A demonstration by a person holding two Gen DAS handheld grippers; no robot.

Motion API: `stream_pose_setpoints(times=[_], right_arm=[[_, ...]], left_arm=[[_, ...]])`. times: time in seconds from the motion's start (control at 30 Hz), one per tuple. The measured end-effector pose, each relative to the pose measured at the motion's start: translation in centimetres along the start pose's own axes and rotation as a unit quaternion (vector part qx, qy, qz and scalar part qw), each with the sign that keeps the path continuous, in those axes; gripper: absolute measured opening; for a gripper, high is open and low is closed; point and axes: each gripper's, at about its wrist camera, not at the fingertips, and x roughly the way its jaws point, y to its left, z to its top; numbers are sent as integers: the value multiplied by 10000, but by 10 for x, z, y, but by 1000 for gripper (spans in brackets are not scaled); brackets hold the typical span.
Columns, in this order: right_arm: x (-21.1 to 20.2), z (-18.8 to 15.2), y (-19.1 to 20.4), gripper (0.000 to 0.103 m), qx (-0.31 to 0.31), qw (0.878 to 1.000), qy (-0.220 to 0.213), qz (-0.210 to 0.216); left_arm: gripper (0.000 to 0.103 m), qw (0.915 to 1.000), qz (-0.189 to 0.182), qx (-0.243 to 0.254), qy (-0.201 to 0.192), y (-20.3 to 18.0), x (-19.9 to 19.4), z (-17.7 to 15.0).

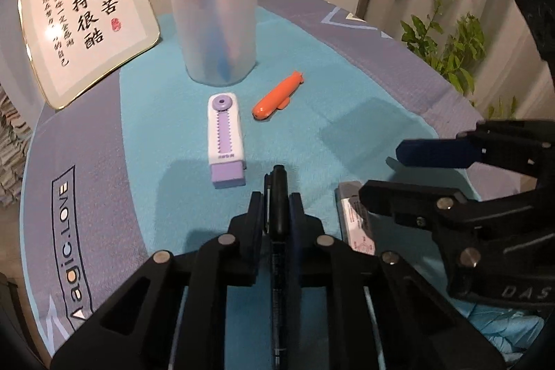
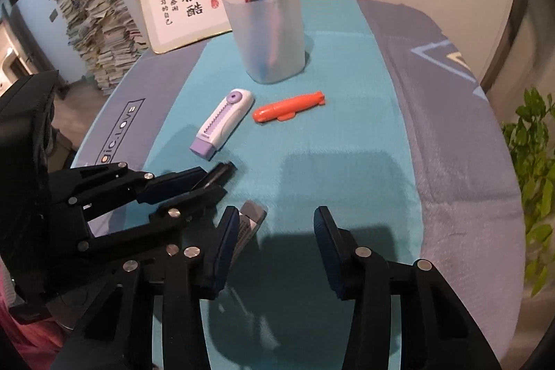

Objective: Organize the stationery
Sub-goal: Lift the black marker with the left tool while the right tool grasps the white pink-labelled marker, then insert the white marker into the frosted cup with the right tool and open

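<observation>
My left gripper is shut on a black pen that lies low over the teal mat; the pen tip sticks out past the fingertips. In the right wrist view the same left gripper holds the pen at the left. My right gripper stands open just above the mat. A grey labelled eraser lies by its left finger, with the right pad well apart from it. In the left wrist view the right gripper hangs over that eraser.
A frosted pen cup with several pens stands at the back. A white and purple retractable eraser and an orange pen-like piece lie before it. A framed calligraphy sign leans back left. A plant stands right of the round table.
</observation>
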Motion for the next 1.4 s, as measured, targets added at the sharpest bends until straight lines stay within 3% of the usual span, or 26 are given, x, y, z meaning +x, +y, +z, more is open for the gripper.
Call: stream_pose_setpoints(times=[0.2, 0.4, 0.6, 0.7, 0.8, 1.2, 1.4], right_arm=[[0, 1, 1, 47, 105, 9997, 42, 234], [16, 6, 14, 47, 92, 9990, 374, 215], [32, 16, 24, 47, 184, 9980, 600, 56], [36, 19, 31, 20, 50, 9982, 578, -119], [32, 18, 31, 18, 134, 9983, 542, 143], [-46, 48, 33, 16, 175, 9946, -955, 370], [-90, 89, 37, 16, 219, 9785, -2035, 251]], left_arm=[[12, 9978, -25, -387, -544, 21, -45, -1], [12, 9925, 140, -578, -1063, 34, -84, -6], [12, 9914, 183, -707, -1088, 39, -88, -12], [13, 9911, 176, -789, -1055, 42, -88, -15], [13, 9906, 192, -839, -1064, 48, -90, -16], [13, 9892, 186, -975, -1083, 56, -93, -20], [13, 9871, 180, -1052, -1191, 59, -100, -21]])
